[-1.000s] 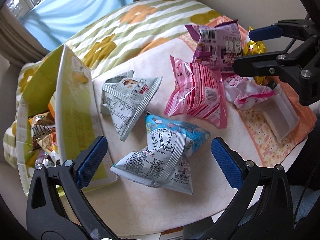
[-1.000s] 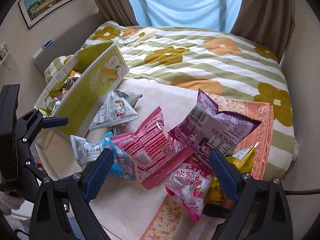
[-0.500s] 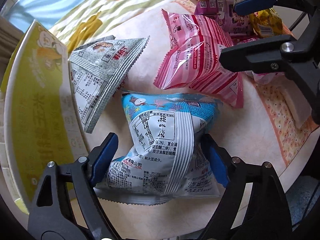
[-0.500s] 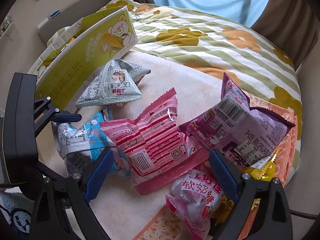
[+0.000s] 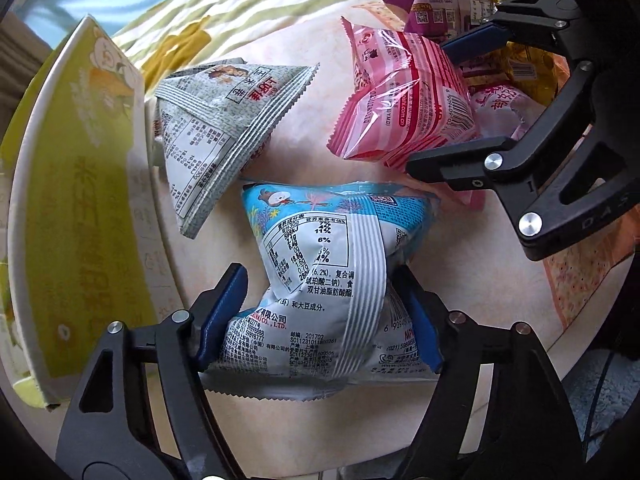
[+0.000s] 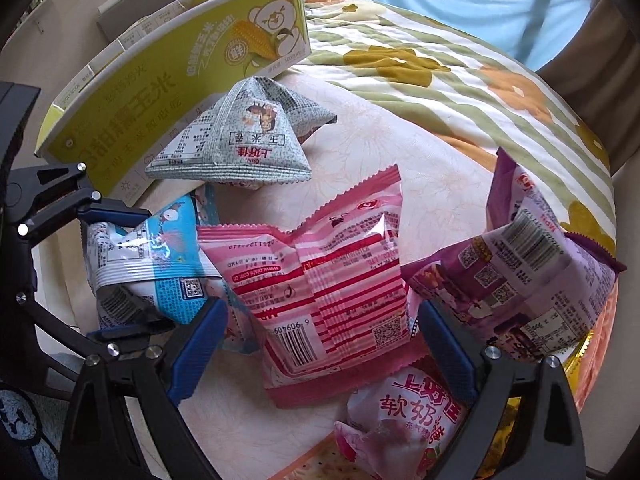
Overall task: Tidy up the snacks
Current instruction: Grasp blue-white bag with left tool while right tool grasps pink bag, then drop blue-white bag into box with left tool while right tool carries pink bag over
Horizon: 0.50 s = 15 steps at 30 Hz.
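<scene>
My left gripper [image 5: 320,316] is shut on the blue-and-white snack bag [image 5: 332,264], pinching its waist as it rests on the round table [image 5: 472,280]; this bag also shows in the right wrist view [image 6: 148,264], held by the left gripper [image 6: 116,272]. My right gripper [image 6: 320,348] is open, its fingers straddling the pink striped snack bag [image 6: 320,280] without squeezing it. The pink bag also shows in the left wrist view [image 5: 404,92], with the right gripper [image 5: 468,96] around it. A grey triangular snack bag [image 5: 224,120] lies beyond, next to the yellow-green box [image 5: 80,184].
The yellow-green corn box [image 6: 168,80] stands open at the table's left edge. A purple bag [image 6: 532,276], a pale pink bag [image 6: 404,424] and a gold bag [image 5: 532,64] lie to the right. A flowered, striped bed cover [image 6: 460,64] lies behind the table.
My left gripper moved onto the blue-and-white bag and closed on it. My right gripper came down around the pink striped bag, still open.
</scene>
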Each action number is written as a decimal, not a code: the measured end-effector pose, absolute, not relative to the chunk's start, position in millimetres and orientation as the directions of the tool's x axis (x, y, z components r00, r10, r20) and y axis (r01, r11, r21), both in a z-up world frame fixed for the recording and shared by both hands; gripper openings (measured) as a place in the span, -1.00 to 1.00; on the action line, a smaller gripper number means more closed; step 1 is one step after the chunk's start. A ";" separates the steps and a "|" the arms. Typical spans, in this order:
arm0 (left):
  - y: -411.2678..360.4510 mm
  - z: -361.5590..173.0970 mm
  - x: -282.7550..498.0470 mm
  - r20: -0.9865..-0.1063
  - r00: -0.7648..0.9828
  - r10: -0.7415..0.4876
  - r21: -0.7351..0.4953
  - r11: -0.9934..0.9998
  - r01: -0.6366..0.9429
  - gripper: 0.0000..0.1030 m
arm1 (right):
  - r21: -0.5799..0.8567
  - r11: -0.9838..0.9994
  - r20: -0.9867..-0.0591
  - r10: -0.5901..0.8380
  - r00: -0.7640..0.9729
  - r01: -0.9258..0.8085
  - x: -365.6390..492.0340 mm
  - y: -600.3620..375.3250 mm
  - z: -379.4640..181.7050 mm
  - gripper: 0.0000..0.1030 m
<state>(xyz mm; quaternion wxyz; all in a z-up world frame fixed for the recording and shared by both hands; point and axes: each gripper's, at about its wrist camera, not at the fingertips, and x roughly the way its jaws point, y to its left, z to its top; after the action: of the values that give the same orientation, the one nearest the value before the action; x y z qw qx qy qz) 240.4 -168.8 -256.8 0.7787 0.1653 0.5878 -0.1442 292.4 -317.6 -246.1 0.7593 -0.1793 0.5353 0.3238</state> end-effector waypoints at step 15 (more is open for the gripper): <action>-164.5 -255.7 242.9 -0.959 0.282 -0.014 0.095 0.925 0.367 0.39 | 0.014 0.740 -0.920 0.273 0.281 -0.673 288.7 -317.8 -249.1 0.30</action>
<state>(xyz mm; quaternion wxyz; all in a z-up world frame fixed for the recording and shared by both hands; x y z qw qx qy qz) 242.9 -164.5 -255.7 0.7863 0.1505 0.5869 -0.1212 288.7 -317.8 -249.1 0.7766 -0.1936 0.5164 0.3046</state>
